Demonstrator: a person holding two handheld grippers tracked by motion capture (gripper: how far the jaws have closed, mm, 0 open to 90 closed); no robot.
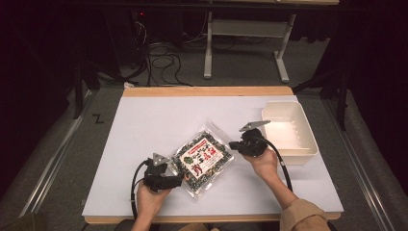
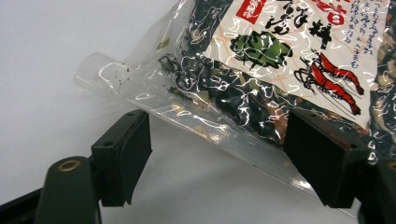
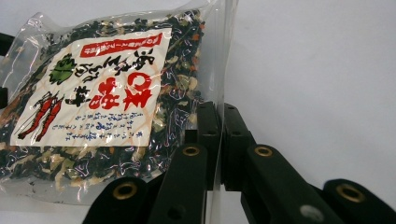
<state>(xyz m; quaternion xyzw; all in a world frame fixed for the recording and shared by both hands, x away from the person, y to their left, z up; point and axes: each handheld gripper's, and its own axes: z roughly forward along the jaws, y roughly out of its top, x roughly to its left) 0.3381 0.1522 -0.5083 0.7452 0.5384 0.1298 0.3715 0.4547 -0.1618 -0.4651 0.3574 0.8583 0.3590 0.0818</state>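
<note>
White desk (image 1: 144,125) under dark surroundings: a clear packet of dried food (image 1: 202,159) (red-and-white label up) lies at its middle. Right claw (image 3: 220,135) is clamped on the packet's clear edge seam. Left claw (image 2: 224,158) stands apart, the packet's corner between its jaws, pads not pressing. White tub (image 1: 308,144) sits right.

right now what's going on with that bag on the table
A person is working on a clear bag of dried food mix with a hand-held tool in each hand. The right tool is shut on the bag's clear edge seam, pinching it between the jaws. The left tool stands open around the opposite edge, with the plastic between its jaws but not pressed. The bag lies on the white table, and a white bin sits to the right, apart from the bag.
</note>
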